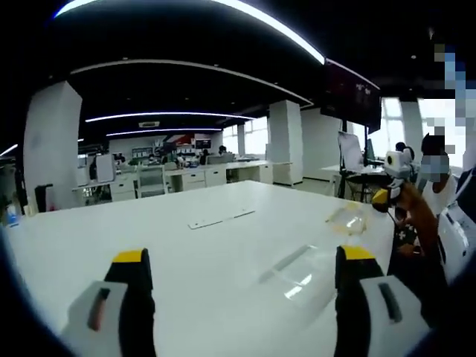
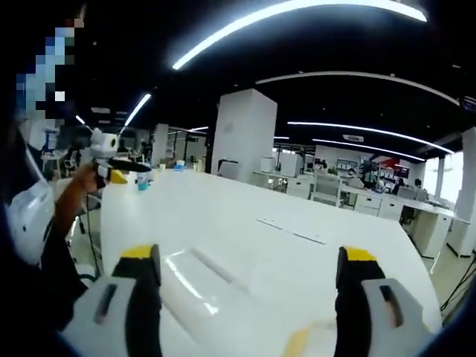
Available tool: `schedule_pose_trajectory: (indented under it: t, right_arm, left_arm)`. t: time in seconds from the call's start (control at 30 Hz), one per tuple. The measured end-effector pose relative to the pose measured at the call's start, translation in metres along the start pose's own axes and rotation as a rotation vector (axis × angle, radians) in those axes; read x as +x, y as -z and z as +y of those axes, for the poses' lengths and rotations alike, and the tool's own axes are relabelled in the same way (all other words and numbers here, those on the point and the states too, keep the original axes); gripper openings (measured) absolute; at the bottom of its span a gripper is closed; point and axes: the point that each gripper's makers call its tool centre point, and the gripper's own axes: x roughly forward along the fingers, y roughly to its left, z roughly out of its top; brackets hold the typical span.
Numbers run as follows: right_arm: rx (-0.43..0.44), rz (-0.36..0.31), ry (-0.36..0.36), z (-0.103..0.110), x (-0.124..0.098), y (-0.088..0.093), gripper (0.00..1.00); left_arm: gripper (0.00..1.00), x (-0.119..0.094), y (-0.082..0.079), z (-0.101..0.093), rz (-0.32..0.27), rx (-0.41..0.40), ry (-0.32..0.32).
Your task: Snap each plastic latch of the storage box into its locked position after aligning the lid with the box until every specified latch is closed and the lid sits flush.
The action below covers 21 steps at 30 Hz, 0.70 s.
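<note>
Clear glossy plastic lid [image 1: 305,269] lies on smooth white table [image 1: 186,253].

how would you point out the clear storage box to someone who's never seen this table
Start at the big white table. In the left gripper view, look toward its right side, just ahead of the left gripper's right-hand jaw: the clear storage box lies there. It is see-through and glinting, unlike the flat white strips mid-table.

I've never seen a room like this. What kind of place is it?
Probably a big open office. Rows of white desks and chairs stand behind the long white table, and a screen hangs above.
</note>
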Motion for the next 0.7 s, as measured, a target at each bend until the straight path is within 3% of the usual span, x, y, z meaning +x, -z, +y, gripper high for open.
schedule_pose_trajectory:
  t: [0.23, 0.43, 0.7]
  right_arm:
    - [-0.061, -0.004, 0.0, -0.002, -0.002, -0.018, 1.0]
    - [-0.064, -0.003, -0.014, -0.001, -0.001, -0.022, 1.0]
    - [-0.107, 0.018, -0.007, -0.004, 0.001, -0.028, 1.0]
  left_arm:
    - [1.0, -0.003, -0.02, 0.004, -0.049, 0.016, -0.015]
    - [1.0, -0.004, -0.018, 0.008, -0.023, 0.03, -0.024]
    - [1.0, -0.002, -0.027, 0.006, 0.003, 0.03, 0.024]
